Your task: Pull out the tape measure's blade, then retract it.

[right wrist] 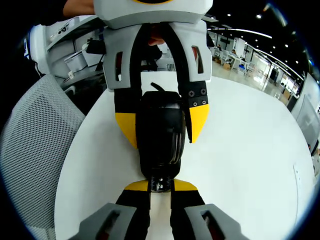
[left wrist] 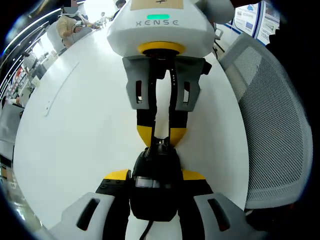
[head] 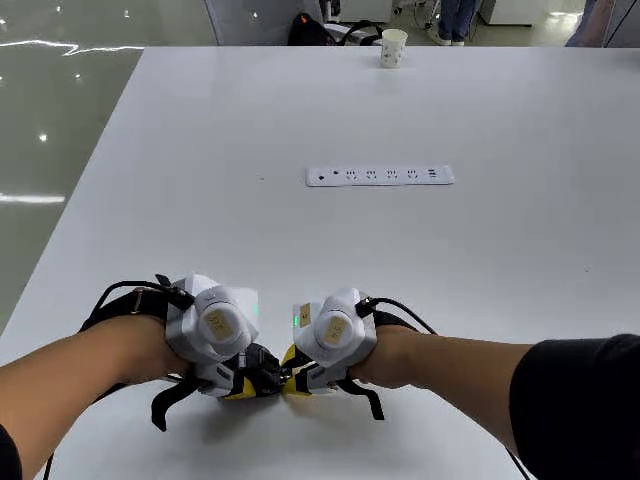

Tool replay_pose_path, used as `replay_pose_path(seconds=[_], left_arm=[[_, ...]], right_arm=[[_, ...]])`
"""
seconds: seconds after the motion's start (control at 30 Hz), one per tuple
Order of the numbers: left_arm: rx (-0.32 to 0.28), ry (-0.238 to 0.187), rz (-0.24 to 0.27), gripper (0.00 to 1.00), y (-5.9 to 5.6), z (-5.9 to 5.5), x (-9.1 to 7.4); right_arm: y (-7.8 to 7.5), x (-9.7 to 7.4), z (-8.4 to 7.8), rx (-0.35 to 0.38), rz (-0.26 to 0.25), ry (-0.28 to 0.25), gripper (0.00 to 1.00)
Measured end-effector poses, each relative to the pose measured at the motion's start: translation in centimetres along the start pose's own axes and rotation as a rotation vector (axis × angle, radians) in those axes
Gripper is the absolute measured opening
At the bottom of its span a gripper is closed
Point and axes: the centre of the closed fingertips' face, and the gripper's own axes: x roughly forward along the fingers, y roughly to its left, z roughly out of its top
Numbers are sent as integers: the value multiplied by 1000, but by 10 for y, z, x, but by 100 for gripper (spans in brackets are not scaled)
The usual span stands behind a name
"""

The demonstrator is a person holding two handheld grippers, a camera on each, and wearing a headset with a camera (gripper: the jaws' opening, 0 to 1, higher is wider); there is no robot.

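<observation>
Both of your grippers meet nose to nose close to the near edge of the tabletop [head: 300,120]. In the head view their white housings cover most of the tape measure [head: 263,378], leaving a dark sliver between them. Your left gripper [left wrist: 155,175] has its jaws clamped on the sides of the black case, and they hide the case's lower part in the left gripper view. Your right gripper [right wrist: 160,186] has its jaws pressed almost together on a small metal tab [left wrist: 160,143] at the case's mouth. Whether any blade is drawn out there is too small to tell.

The case is matte black and rounded, with a ribbed flank in the right gripper view. The jaws are black with yellow wedge tips, under glossy white shells, and black straps wrap your wrists. The tabletop is smooth, white and slightly shiny.

Towards the far edge the surface runs open up to a flat white power strip [head: 380,176] lying mid-tabletop, well apart from the grippers. A paper cup [head: 394,47] stands near the far edge. The left edge runs just beside your left forearm. A grey mesh chair [left wrist: 280,125] sits beyond the near edge.
</observation>
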Motion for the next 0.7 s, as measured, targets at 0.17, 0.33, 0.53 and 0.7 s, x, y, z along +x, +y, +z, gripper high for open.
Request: replay_pose_path(seconds=[0.17,0.33,0.53,0.7], left_arm=[[-2,-1,0,31,0,0,0],[-1,0,3,31,-1,0,-1],[-8,0,2,31,0,0,-1],[-10,2,5,31,0,0,-1]], right_arm=[[-1,-1,-1,23,2,-3,9],[0,-1,-1,22,-1,3,9],[-1,-5,-7,23,-5,13,9],[-1,-11,-11,26,-5,22,9]])
